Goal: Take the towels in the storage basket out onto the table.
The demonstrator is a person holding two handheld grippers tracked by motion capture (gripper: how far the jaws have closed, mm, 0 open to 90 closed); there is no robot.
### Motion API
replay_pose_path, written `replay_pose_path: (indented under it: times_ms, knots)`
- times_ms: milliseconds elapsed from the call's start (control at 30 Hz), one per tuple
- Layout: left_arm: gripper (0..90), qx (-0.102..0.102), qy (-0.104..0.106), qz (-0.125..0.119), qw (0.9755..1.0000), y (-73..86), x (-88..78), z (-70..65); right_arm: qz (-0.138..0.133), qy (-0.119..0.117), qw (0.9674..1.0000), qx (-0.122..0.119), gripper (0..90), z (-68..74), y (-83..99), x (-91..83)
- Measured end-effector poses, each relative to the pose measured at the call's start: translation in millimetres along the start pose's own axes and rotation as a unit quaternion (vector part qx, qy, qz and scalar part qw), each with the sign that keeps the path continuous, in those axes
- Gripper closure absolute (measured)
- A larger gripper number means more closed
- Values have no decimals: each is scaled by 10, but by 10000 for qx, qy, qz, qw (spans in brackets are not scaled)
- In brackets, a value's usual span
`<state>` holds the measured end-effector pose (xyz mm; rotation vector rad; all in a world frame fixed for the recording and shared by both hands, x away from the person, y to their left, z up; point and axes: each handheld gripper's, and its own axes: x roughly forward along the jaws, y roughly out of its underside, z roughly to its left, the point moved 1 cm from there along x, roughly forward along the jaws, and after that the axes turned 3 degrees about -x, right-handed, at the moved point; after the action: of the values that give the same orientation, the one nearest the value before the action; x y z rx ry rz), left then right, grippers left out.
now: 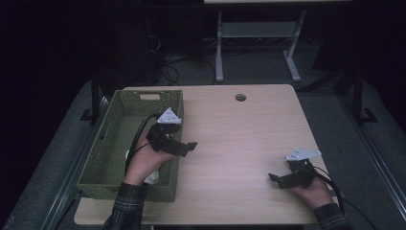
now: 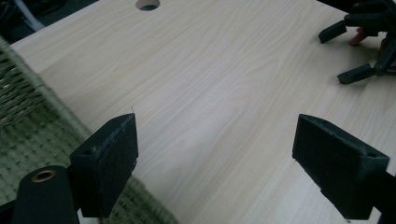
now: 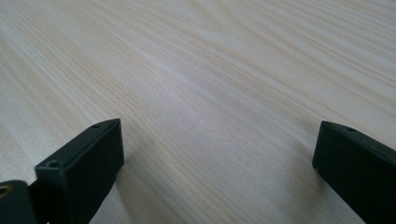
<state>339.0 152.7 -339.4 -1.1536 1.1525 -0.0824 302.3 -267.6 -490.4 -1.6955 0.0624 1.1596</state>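
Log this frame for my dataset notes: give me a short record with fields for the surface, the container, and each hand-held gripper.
surface: light wooden table with a round hole near its far edge
container: green woven basket at the table's left side
left hand-held gripper: jaws open, nothing held, at the basket's right rim
right hand-held gripper: jaws open, nothing held, low over bare table

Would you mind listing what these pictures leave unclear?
- High view: a white thing in the green woven basket is mostly covered by the person's left hand; unidentifiable.
- High view: the room beyond the table is too dark.
- Right gripper view: both jaws are cut off by the bottom edge.
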Motion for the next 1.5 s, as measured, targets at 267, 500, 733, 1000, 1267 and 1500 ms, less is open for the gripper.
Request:
replay_pose_path:
  times_ms: [267, 500, 733, 1000, 1267, 1500]
  knots:
    - [139, -165, -213, -99, 9996, 69, -174, 162, 0, 0, 10000, 1, 16, 0, 0, 0]
    - [140, -401, -427, -68, 9983, 199, -269, 371, 0, 0, 10000, 1, 16, 0, 0, 0]
    - [140, -615, -680, -34, 9958, 335, -318, 535, 2, 1, 10000, 1, 16, 0, 0, 0]
    - [139, -706, -902, 209, 9932, 489, -253, 679, 3, -1, 10000, 1, 16, 0, 0, 0]
    - [140, -881, -984, 476, 9901, 645, -148, 800, 3, 0, 10000, -1, 16, 0, 0, 0]
    - [140, -971, -1153, 752, 9857, 749, -88, 870, 2, -1, 10000, -1, 16, 0, 0, 0]
